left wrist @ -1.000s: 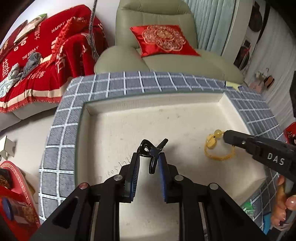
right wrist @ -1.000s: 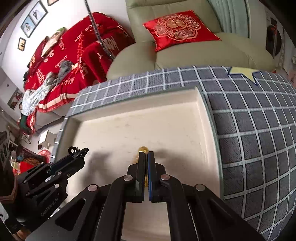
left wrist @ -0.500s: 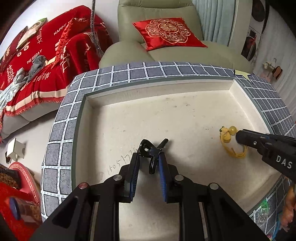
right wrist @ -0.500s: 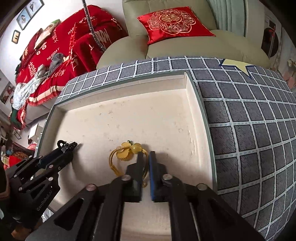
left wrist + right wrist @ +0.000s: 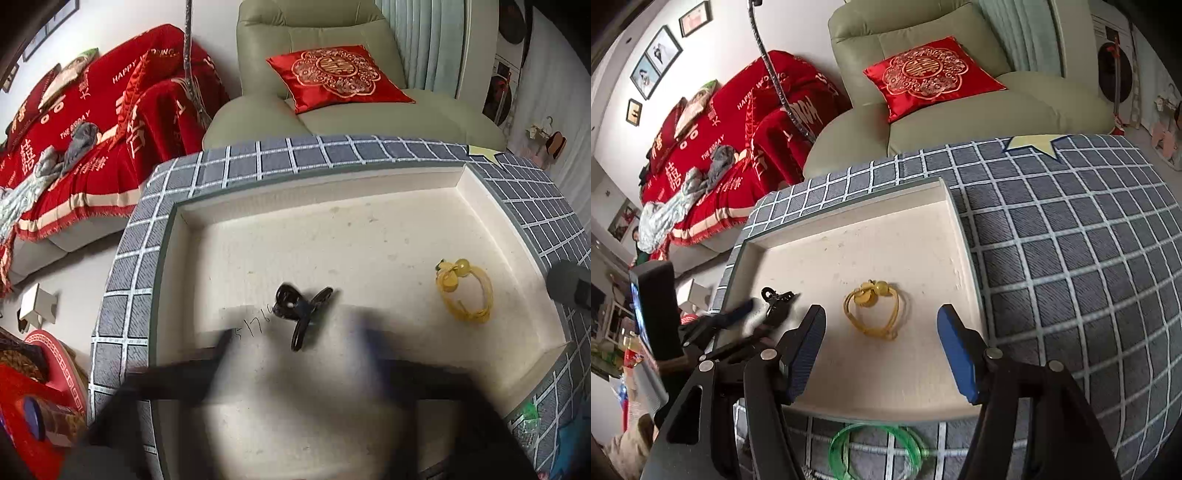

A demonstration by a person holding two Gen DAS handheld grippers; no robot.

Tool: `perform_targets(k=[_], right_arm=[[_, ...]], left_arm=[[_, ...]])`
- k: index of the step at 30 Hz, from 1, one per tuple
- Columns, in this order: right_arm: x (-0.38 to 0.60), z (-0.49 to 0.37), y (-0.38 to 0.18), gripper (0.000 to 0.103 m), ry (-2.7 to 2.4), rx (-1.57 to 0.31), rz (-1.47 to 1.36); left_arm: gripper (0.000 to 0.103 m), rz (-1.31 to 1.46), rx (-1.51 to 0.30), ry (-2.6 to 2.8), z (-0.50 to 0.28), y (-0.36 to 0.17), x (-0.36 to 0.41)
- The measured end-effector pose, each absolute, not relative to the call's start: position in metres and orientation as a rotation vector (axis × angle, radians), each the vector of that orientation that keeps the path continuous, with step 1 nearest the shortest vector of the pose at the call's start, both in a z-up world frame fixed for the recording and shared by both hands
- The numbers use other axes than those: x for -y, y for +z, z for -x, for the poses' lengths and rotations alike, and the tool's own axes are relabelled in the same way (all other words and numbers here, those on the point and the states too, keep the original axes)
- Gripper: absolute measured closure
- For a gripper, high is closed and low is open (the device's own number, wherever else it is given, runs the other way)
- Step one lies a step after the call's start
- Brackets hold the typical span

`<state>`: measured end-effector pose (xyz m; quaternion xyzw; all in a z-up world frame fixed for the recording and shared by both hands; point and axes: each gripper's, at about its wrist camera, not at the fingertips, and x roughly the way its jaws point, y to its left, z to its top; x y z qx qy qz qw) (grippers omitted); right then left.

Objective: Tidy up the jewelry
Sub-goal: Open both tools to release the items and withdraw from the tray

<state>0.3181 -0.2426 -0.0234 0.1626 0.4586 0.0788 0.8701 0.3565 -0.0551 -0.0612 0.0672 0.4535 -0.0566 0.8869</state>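
A shallow white tray (image 5: pixel 332 192) sits on a grey checked cloth (image 5: pixel 1071 295). A black hair clip (image 5: pixel 301 314) lies on the tray floor, left of centre. My left gripper (image 5: pixel 297 338) is blurred; its jaws are opening wide on either side of the clip, and the pads are off it. A yellow corded bracelet with beads (image 5: pixel 866 297) lies flat further right in the tray. My right gripper (image 5: pixel 881 314) hovers just in front of it, its jaws opening and the blue pads (image 5: pixel 955 343) well apart with nothing touching them.
A green bangle (image 5: pixel 875 448) lies on the cloth in front of the tray's near rim. Beyond the table stand a pale armchair with a red cushion (image 5: pixel 336 77) and a sofa under a red throw (image 5: pixel 92 147). Red boxes (image 5: pixel 33 424) sit low at the left.
Both grippers have let go: the left's jaws spread off the black clip, the right's off the yellow bracelet. Both pieces now lie on the tray. The right gripper has pulled back and up.
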Motion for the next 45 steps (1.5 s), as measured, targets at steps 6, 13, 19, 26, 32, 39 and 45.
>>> perform_targets(k=[6,13,19,26,32,39,45], right_arm=[[0.248,-0.306,-0.02,0.036,0.151,-0.958,-0.356],[0.252,-0.281,-0.011,0.019,0.17,-0.918,-0.389],[0.262,-0.251,0.001,0.019,0.178,-0.822,-0.463],[0.259,-0.224,0.005,0.019,0.192,-0.897,-0.426],[0.256,-0.194,-0.007,0.019,0.172,-0.944,-0.376],[0.25,-0.154,-0.032,0.019,0.123,-1.03,-0.287],[0.256,-0.131,-0.055,0.019,0.045,-1.092,-0.277]], left_arm=[[0.0,-0.134,-0.897,-0.14,-0.346,-0.051,0.06],[0.0,-0.1,-0.887,-0.17,-0.32,-0.026,0.045],[0.0,-0.076,-0.888,-0.197,-0.282,-0.011,0.026],[0.0,-0.048,-0.886,-0.179,-0.236,-0.01,0.001],[0.0,0.001,-0.927,-0.207,-0.207,-0.023,-0.016],[0.0,0.032,-0.977,-0.25,-0.168,-0.038,-0.016],[0.0,0.046,-1.03,-0.223,-0.152,-0.056,-0.006]])
